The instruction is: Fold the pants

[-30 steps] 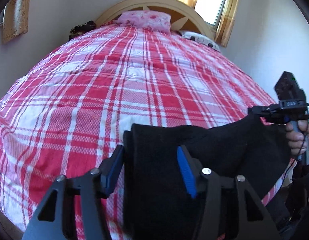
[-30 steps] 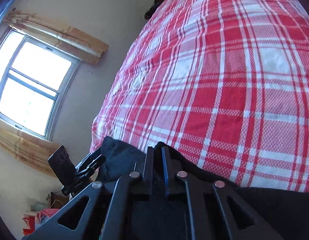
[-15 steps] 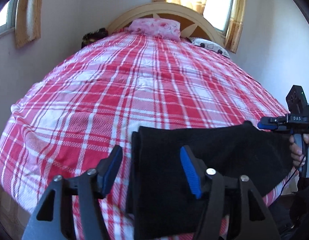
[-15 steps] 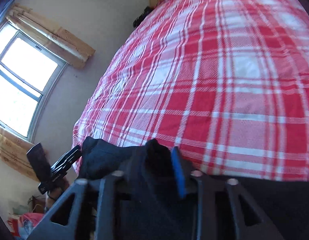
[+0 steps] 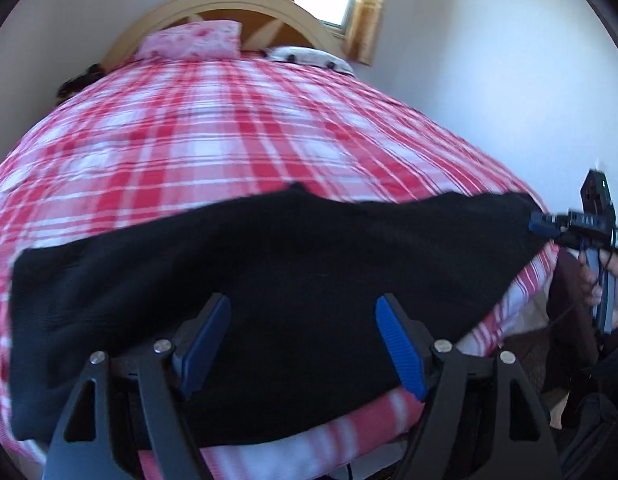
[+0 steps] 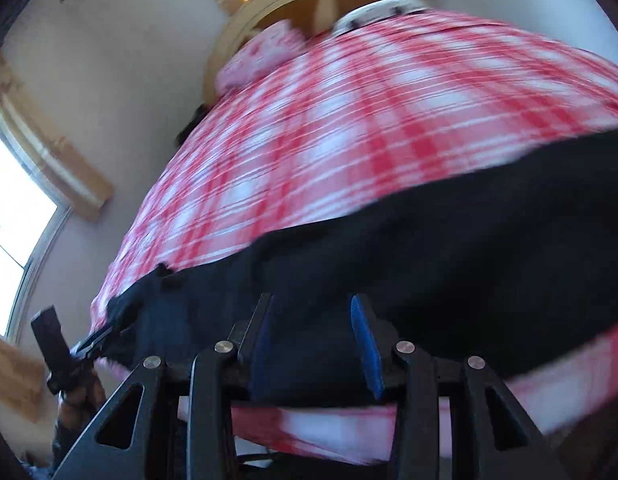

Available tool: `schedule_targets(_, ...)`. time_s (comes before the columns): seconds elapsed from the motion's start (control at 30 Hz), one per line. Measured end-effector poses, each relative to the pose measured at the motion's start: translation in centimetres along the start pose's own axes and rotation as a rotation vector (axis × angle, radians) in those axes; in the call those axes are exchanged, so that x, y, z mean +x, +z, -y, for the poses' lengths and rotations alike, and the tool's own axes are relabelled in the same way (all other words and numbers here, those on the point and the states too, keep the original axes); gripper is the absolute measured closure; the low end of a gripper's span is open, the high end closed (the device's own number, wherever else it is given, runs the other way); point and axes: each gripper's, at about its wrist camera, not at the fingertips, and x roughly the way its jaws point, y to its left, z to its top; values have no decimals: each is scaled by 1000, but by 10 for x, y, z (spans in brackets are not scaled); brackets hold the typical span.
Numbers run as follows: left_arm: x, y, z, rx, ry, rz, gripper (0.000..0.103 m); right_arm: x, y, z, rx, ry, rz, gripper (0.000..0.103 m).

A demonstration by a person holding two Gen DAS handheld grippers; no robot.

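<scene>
Across the near edge of the red plaid bedspread (image 5: 229,132) your black pants (image 5: 293,264) lie spread; your left gripper (image 5: 303,340) and right gripper (image 6: 313,336) both gape apart over them.

A bed (image 5: 237,136) covered in a red-and-white plaid spread (image 6: 349,128) carries everything. Black pants (image 5: 289,280) lie across its near edge, directly ahead of both tongs and spanning from one to the other. Far beyond them, at the wooden headboard (image 5: 229,4), lie a pink pillow (image 5: 193,40) and a white spotted pillow (image 5: 309,56).
</scene>
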Motion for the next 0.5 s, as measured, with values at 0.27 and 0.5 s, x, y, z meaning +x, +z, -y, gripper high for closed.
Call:
schedule_targets(0.27,38,10,59,73,-53,-52,25,-103,7,152,374,-140,257,62)
schedule_targets(0.5,53,14,71,78,-34,-60,17,-115,14,212,515,-162,315,62)
